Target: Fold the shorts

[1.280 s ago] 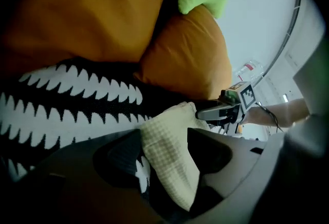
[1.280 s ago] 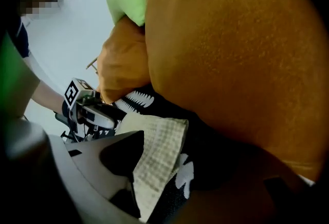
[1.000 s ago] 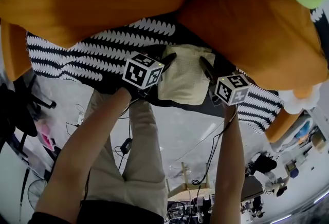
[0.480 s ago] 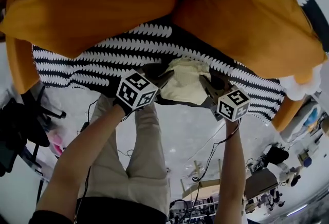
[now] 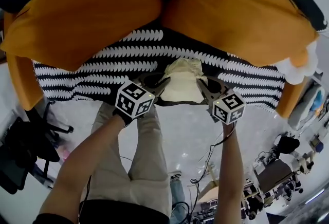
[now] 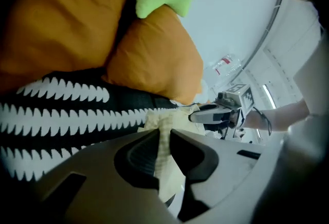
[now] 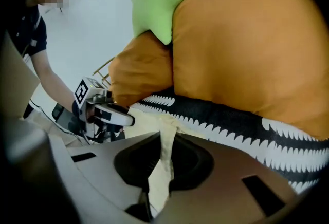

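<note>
Left gripper [image 5: 160, 83] and right gripper [image 5: 202, 84], jaws just closed, each pinch an edge of the bunched cream shorts [image 5: 182, 80] above the striped blanket [image 5: 92, 69], so the fold seems barely started

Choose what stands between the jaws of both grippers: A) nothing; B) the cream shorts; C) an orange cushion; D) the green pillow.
B: the left gripper and the right gripper have just been closing their jaws, and each gripper view shows them pressed on the cream shorts.
</note>
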Demonstrator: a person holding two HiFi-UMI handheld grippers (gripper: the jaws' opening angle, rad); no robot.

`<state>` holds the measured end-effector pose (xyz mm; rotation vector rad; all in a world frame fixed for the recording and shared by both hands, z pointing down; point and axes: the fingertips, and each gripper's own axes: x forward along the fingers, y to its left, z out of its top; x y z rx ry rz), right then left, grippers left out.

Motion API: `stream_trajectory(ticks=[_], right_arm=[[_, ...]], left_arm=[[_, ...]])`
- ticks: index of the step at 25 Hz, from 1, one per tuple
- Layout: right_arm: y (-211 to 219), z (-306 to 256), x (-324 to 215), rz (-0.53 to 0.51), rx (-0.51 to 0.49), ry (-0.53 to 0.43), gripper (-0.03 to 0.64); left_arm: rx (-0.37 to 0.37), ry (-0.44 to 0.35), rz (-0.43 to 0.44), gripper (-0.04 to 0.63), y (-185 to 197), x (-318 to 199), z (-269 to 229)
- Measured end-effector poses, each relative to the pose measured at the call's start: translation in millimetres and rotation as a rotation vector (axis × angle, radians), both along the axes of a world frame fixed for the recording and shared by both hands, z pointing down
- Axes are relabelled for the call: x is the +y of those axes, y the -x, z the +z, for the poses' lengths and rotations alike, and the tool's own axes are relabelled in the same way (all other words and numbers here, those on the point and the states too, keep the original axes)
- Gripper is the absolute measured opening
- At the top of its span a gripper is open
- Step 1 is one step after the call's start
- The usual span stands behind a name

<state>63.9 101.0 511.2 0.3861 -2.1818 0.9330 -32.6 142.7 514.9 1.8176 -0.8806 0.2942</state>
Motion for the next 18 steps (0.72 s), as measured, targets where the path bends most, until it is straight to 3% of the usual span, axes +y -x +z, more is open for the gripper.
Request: stream_trajectory(ticks=[2, 4, 5, 7, 11, 14, 16, 18], right_arm=[[14, 35, -18, -0.006, 0.067, -0.019, 0.077], [21, 74, -27, -0.061, 0.179, -0.016, 0.233], [21, 89, -26, -0.099, 0.224, -0.009, 0.268], [20, 99, -26, -0.144, 0.25, 0.004, 0.263], [20, 89, -19, -0.13, 0.231, -0.028, 0.191], [20, 87, -25, -0.122, 0.272, -0.144, 0.288], [22, 94, -28, -0.142, 0.292, -0.162, 0.347], [27, 96, -24, -0.169, 0.274, -0.127, 0.249]], left_arm=[[-0.025, 0.061, -0.087, 0.08, 17, -7, 28], [-0.064, 0.131, -0.141, 0.114, 33, -9, 58], [-0.076, 0.16, -0.151, 0.164, 37, -8, 70], [-0.074, 0.19, -0.14, 0.219, 39, -6, 85], [-0.06, 0.195, -0.103, 0.225, 38, -1, 96], [-0.088, 0.184, -0.102, 0.212, 38, 2, 94], [-0.107, 0.173, -0.094, 0.206, 37, 1, 95], [-0.113, 0.165, -0.086, 0.192, 38, -1, 95]])
